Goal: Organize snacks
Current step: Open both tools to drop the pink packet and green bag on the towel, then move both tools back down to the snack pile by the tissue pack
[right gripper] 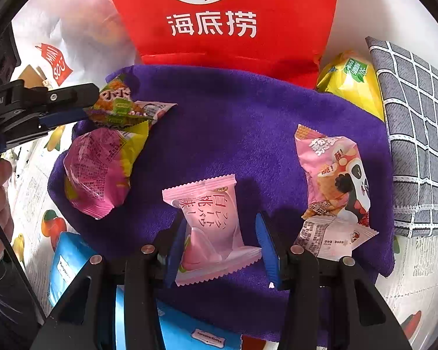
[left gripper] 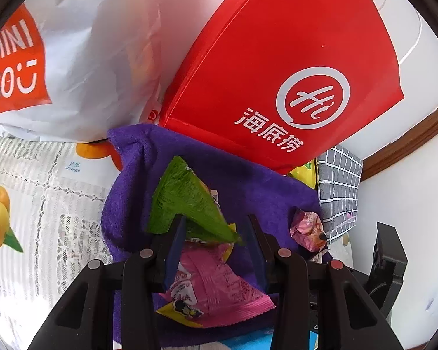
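Note:
A purple cloth [right gripper: 236, 122] holds several snack packets. My left gripper [left gripper: 216, 230] is open around a green packet [left gripper: 187, 201], which lies over a pink and yellow packet [left gripper: 213, 288]. The right wrist view shows this gripper's fingers [right gripper: 67, 108] beside the green packet [right gripper: 116, 108] and the pink and yellow packet [right gripper: 99, 169]. My right gripper [right gripper: 222, 233] is open around a pale pink packet [right gripper: 213, 221]. A pink panda packet [right gripper: 335, 186] lies to its right; it also shows in the left wrist view [left gripper: 308, 229].
A red paper bag [right gripper: 227, 14] stands behind the cloth, with a white Miniso bag [left gripper: 58, 58] to its left. A yellow packet [right gripper: 353, 84] and a grey checked cloth [right gripper: 417, 134] lie at right. Blue packs [right gripper: 70, 262] lie in front. A fruit-print tablecloth [left gripper: 35, 186] covers the table.

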`<state>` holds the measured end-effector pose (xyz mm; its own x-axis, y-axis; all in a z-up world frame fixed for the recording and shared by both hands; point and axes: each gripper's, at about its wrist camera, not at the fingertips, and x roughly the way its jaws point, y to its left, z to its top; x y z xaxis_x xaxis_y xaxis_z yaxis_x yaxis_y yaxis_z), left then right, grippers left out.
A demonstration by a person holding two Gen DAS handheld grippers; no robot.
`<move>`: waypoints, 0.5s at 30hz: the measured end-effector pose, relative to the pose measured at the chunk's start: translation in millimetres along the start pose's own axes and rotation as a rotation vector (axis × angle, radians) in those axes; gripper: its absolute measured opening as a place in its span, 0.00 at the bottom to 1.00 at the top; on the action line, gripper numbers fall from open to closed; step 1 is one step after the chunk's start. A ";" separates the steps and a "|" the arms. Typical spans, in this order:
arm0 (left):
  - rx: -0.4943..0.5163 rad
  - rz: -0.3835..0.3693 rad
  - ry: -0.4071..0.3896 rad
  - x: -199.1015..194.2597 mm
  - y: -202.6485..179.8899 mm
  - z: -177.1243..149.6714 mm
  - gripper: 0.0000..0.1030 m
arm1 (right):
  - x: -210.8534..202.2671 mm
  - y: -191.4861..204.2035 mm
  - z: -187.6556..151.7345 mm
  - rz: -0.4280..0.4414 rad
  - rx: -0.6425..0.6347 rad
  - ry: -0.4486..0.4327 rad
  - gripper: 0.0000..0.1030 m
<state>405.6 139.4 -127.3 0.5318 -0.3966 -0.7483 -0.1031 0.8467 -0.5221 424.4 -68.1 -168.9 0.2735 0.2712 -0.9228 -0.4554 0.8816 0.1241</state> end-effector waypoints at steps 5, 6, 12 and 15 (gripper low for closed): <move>0.026 0.012 0.001 -14.2 -0.8 -8.4 0.40 | 9.1 -0.1 3.8 -0.016 0.005 0.017 0.50; 0.032 0.011 0.000 -17.8 -1.9 -11.1 0.40 | 10.9 0.9 4.1 -0.021 -0.002 0.023 0.51; 0.094 0.031 -0.019 -39.1 -11.1 -29.6 0.54 | 8.7 12.7 5.4 -0.037 -0.029 0.029 0.61; 0.122 0.048 -0.021 -51.1 -13.5 -41.2 0.55 | -8.7 20.2 4.4 -0.050 -0.046 -0.019 0.61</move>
<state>345.2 133.6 -98.9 0.5465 -0.3483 -0.7616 -0.0266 0.9018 -0.4314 416.6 -51.0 -156.7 0.3128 0.2354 -0.9202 -0.4796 0.8754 0.0609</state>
